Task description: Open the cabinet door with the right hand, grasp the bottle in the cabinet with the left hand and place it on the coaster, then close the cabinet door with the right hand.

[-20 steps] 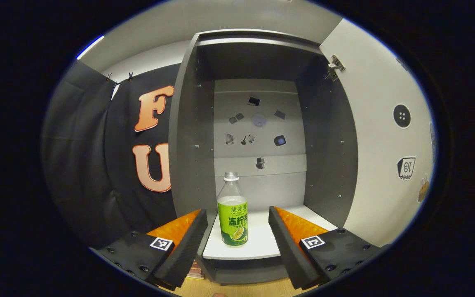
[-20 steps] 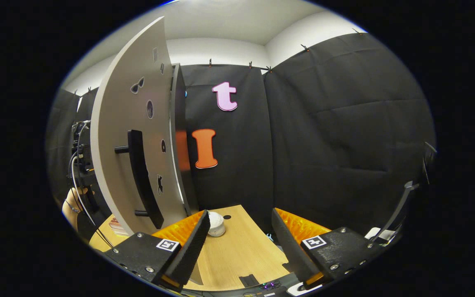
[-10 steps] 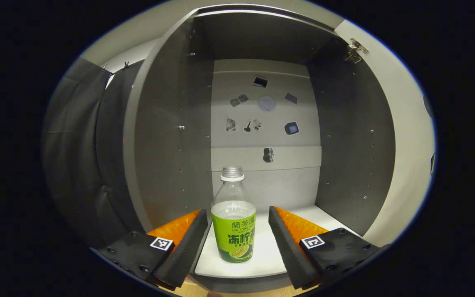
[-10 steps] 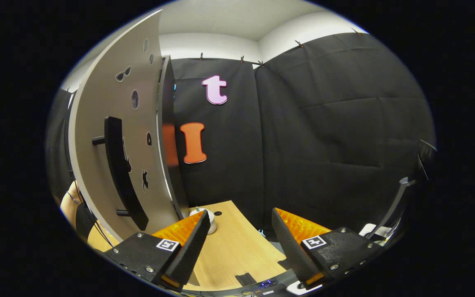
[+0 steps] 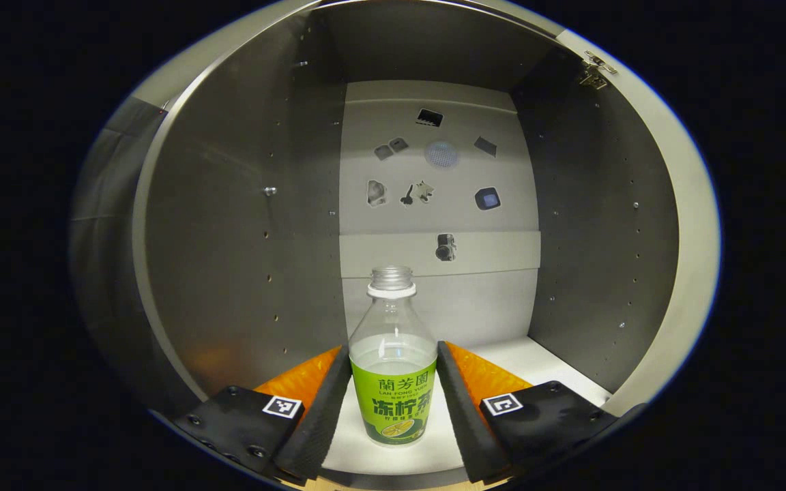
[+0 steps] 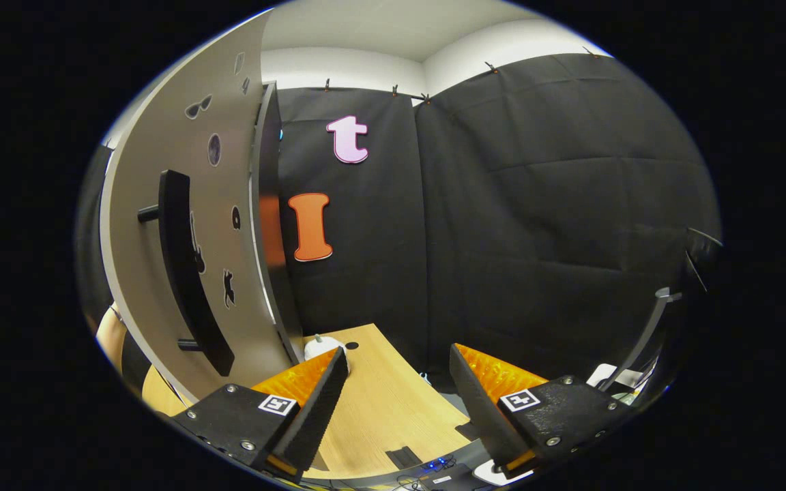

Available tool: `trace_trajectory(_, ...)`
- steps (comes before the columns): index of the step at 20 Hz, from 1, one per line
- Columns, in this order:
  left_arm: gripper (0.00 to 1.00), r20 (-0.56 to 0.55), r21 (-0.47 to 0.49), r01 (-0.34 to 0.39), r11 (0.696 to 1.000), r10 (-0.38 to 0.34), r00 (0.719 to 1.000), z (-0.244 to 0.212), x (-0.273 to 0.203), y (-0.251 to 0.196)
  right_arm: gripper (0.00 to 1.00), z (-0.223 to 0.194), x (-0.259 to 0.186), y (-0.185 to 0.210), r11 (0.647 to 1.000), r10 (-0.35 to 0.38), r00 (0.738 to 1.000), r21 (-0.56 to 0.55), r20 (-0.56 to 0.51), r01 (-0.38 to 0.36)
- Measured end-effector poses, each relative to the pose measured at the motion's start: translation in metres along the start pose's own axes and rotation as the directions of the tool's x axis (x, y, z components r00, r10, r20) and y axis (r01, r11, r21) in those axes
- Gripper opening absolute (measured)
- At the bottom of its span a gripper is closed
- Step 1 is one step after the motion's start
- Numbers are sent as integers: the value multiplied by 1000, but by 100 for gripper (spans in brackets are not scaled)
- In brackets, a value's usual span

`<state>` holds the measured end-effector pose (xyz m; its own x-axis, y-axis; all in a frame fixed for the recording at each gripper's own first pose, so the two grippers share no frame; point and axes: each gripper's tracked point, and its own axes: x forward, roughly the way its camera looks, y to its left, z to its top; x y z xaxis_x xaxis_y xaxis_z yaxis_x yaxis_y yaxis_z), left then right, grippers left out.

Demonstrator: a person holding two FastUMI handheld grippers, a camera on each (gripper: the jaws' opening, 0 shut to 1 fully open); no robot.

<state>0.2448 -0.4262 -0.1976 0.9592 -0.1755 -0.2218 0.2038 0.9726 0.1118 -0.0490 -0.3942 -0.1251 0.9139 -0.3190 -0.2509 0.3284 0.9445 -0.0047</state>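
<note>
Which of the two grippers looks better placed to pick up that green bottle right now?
The left gripper. The bottle stands upright between its fingers inside the open cabinet; whether the pads press on it already cannot be told. The right gripper hangs open over the wooden table, beside the door.

Black screwed fingers, orange ribbing, apparently square-coded markers.

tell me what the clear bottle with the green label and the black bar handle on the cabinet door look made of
Clear bottle with the green label: likely thin transparent plastic, since the back wall shows through it. Black bar handle on the pale cabinet door: matte black, plastic or painted metal; cannot tell which.
</note>
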Motion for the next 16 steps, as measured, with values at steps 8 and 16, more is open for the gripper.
trace_trajectory(8,80,42,-22,44,999,-43,998,17,-67,2,93,4,0,2,999,45,999,3,19,-45)
trace_trajectory(16,80,41,-12,33,999,-32,999,-6,-142,46,93,0,-8,22,992,125,992,-16,21,-125)
